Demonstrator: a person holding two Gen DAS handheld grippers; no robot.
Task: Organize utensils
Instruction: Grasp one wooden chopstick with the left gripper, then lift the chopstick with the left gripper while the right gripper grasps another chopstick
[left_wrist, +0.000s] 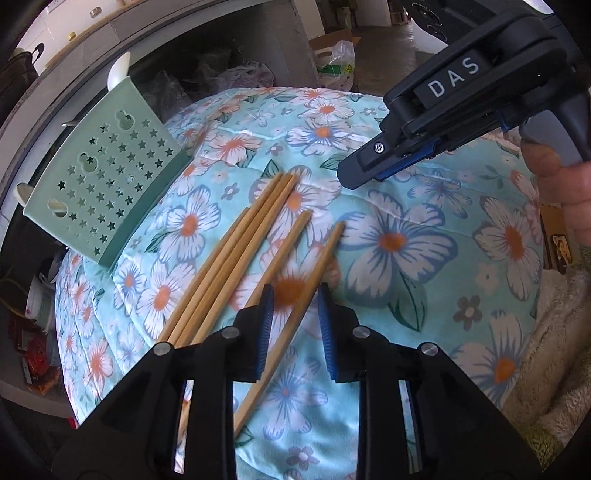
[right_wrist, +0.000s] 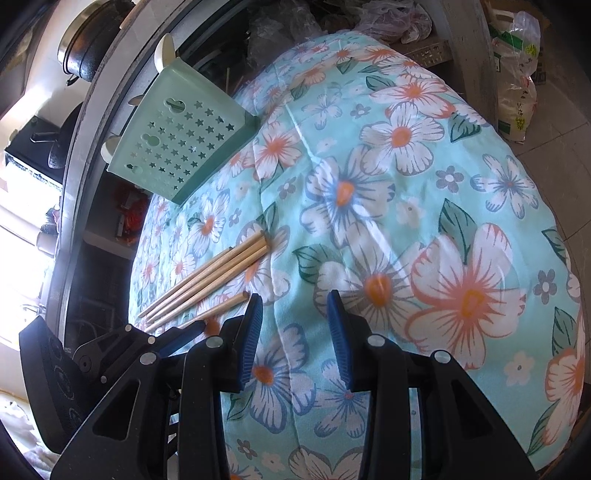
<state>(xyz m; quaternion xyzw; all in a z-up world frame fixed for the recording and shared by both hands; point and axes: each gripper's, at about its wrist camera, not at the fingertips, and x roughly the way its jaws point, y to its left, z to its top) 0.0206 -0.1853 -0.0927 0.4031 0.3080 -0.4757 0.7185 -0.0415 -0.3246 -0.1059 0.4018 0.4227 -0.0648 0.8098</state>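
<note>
Your left gripper (left_wrist: 295, 332) stands narrowly apart, one chopstick (left_wrist: 295, 306) passing between its pads without being pinched. The other chopsticks (left_wrist: 236, 258) lie bundled on the flowered cloth (left_wrist: 406, 258), just beside that loose one on the side toward the green holder (left_wrist: 107, 181), which rests tilted at the cloth's far edge. Your right gripper (right_wrist: 293, 339) hangs partly open over bare cloth, holding nothing, with the chopsticks between it and the holder.

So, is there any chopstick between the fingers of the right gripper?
No, the right gripper is open over the bare floral cloth, and the chopsticks lie off to its side.
</note>
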